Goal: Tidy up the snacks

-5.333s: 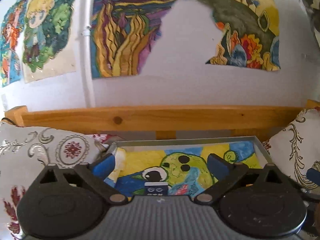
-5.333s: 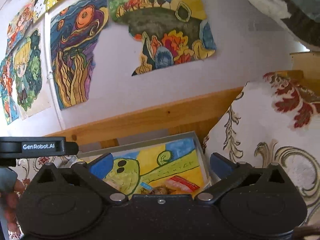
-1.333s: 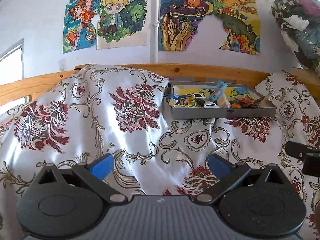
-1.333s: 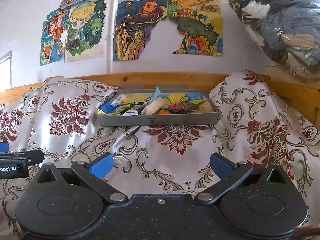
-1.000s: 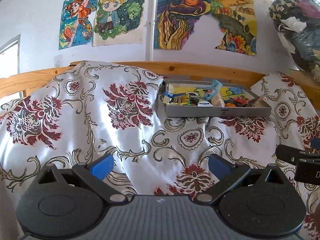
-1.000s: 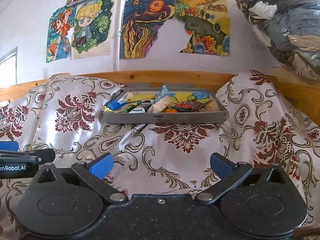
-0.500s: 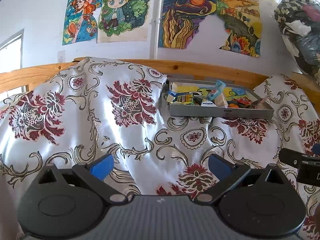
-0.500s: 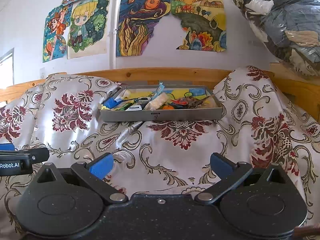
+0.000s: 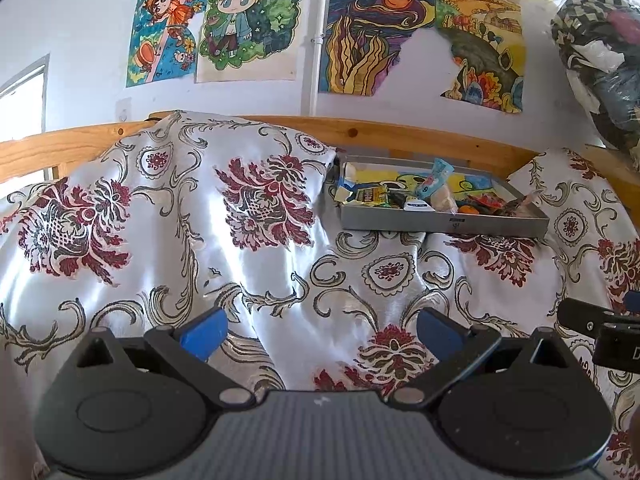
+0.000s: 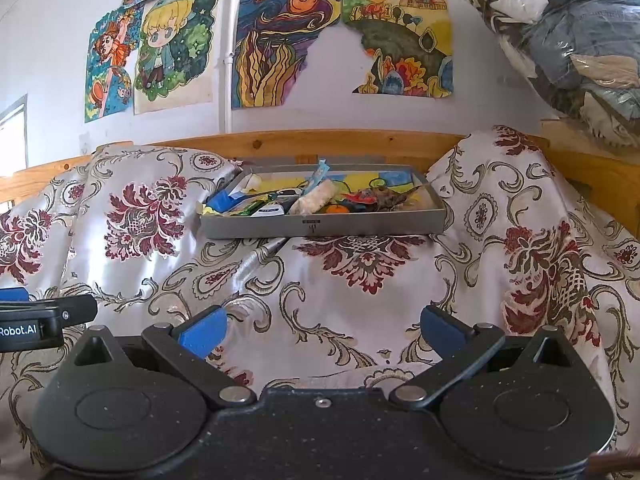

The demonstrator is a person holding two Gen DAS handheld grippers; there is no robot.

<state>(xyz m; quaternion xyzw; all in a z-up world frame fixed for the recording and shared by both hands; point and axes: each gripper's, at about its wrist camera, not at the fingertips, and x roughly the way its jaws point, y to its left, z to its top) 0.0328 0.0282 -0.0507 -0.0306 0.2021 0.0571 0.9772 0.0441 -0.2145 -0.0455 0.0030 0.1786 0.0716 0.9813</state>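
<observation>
Left hand-held gripper [image 9: 320, 330] and right hand-held gripper [image 10: 322, 326]: jaws apart, empty, over patterned cloth [image 10: 360, 280]. Snacks [image 10: 316, 198] piled in grey tray [image 10: 320, 226], well ahead by wooden rail [image 10: 304, 140].

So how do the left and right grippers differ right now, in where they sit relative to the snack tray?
The left gripper sits off to the tray's left, so the tray shows up and to the right in its view; the right gripper faces the tray almost squarely. The left gripper's body is ribbed grey, the right gripper's speckled black. Both are open, empty, and well back from the tray over the floral cloth.
</observation>
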